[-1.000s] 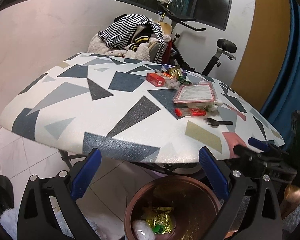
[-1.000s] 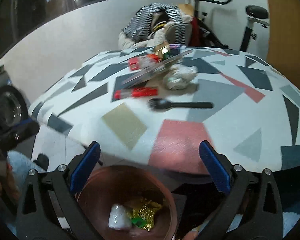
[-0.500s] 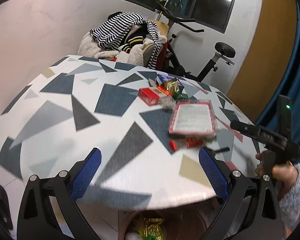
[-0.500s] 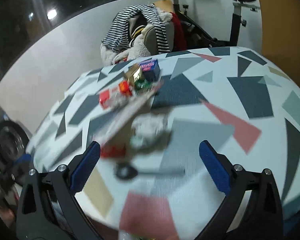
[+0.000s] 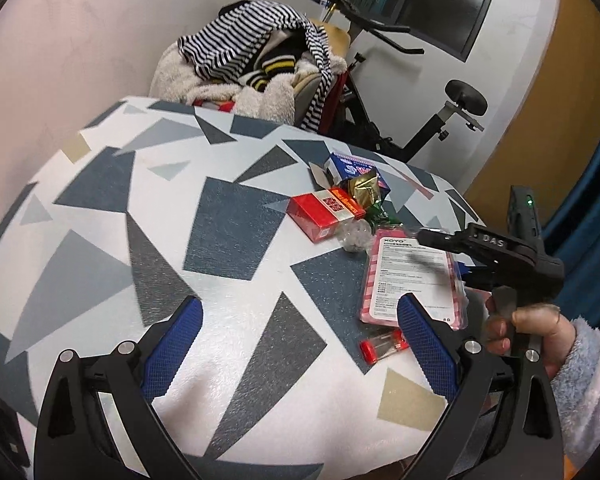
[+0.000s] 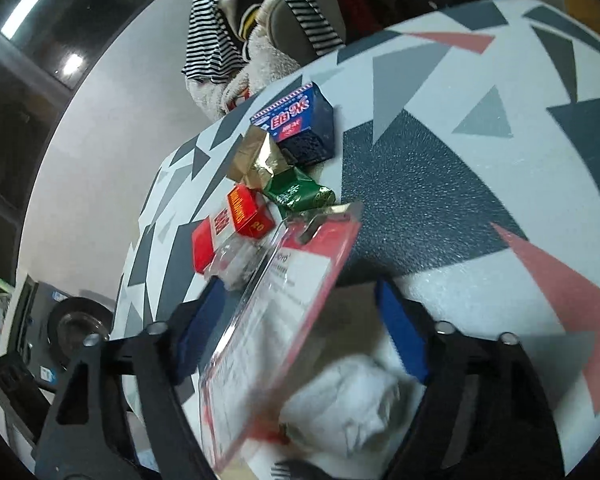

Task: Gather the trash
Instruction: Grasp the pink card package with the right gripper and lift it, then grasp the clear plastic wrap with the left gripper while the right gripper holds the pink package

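Note:
Trash lies on the patterned table: a red box, a gold wrapper, a blue box, a pink-edged blister pack, a small red tube. My left gripper is open and empty above the table's near part. My right gripper is open, its jaws on either side of the blister pack and a crumpled white tissue. The right gripper also shows in the left wrist view, over the pack.
A chair piled with striped clothes and an exercise bike stand behind the table. A green wrapper, the red box and the blue box lie beyond my right gripper. A washing machine is at the left.
Both grippers rose from over the brown bin and moved forward over the table. My right gripper has come down around the blister pack and tissue. The bin is out of view.

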Available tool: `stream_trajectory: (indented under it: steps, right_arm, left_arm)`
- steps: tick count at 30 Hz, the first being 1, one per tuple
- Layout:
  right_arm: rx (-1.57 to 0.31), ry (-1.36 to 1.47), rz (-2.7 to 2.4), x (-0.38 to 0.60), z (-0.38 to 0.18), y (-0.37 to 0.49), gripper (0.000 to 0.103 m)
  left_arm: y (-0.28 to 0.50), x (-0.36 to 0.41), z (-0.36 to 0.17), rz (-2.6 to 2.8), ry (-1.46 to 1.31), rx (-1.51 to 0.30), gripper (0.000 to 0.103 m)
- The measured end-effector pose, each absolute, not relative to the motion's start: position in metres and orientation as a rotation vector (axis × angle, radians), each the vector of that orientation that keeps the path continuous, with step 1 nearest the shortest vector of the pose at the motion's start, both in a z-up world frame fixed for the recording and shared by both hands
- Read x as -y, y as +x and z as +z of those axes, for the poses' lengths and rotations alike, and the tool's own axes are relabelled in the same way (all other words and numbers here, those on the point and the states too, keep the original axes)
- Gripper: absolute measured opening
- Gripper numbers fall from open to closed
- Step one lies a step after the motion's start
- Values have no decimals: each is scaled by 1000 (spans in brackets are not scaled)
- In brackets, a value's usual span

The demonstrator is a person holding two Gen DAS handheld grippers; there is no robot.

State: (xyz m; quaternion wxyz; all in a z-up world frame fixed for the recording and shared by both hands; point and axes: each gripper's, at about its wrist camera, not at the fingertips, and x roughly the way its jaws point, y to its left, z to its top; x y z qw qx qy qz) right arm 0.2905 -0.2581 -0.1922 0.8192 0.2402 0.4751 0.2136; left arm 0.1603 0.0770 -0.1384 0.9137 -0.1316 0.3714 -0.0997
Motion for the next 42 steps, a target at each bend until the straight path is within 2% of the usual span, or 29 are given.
stream_trajectory:
  steps: [1,3,6,10,17,25,30,32,34,35,36,39,42]
  right_arm:
    - [-1017,523,462,258,-194,294,53]
    - [-1033,557,479,258,-195,296,22]
    - [-1010,611,502,264,-187,291,21]
    - [-943,611,497,272,-164,277,20]
    - [-698,441,413,289,-104,244,19]
    - [-593,321,320,318,-77,229,18]
    - [-568,285,282,336,-76,215,18]
    - [-567,284,277,340,-77,211,18]
    - [-568,282,273,343,-80,208,18]
    - [-570,285,272,346,-81,207,18]
    - [-571,286,273,346,-82,206,18]
    - [-577,288,272,348,-84,201,18]
    - [-579,290,270,348,-86,194,18]
  left_arm:
    - [163,-76,-140,-214,-280,-773,88]
    - [172,-73,-143,-236,-304,-799,81]
    - [183,-68,-146,-260,-317,-825,67]
    - [199,-59,-146,-292,-335,-847,56]
    - [223,-31,-146,-337,-319,-877,52]
    - [267,2,-172,-337,-289,-949,52]
    - [291,20,-183,-300,-223,-983,47]
    - [298,26,-186,-288,-206,-995,43]
    - [303,30,-191,-273,-189,-1013,26]
    - [303,30,-192,-271,-186,-1013,25]
    - [303,30,-191,-266,-179,-1006,20]
    - [297,30,-188,-265,-150,-997,14]
    - [284,27,-180,-287,-139,-973,13]
